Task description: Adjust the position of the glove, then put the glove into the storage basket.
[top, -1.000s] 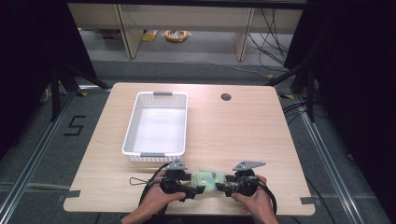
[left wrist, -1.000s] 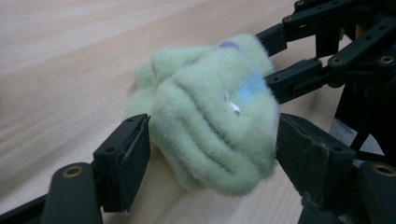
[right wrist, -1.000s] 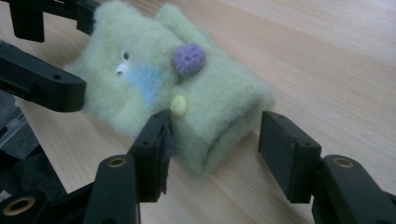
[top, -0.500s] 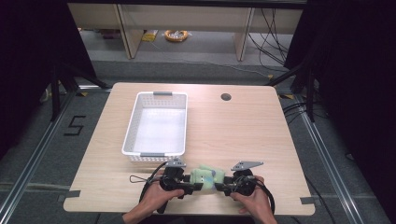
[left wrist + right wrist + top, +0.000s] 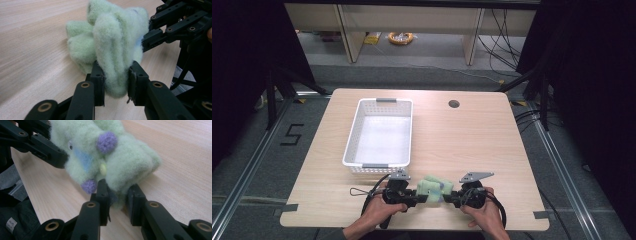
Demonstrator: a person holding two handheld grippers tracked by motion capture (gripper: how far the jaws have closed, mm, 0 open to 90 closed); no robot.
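The wooden bench (image 5: 472, 135) carries a white basket (image 5: 381, 134) in the upper left of centre in the high view, and low in the frame, near the front edge, a pale green plush toy (image 5: 432, 187) lies with its long axis running left to right. It sits directly between the left gripper (image 5: 416, 196) and the right gripper (image 5: 450, 198), equally near both. Each gripper's jaws have just been closing and now pinch one end of the plush, so lifting toward the basket looks next.
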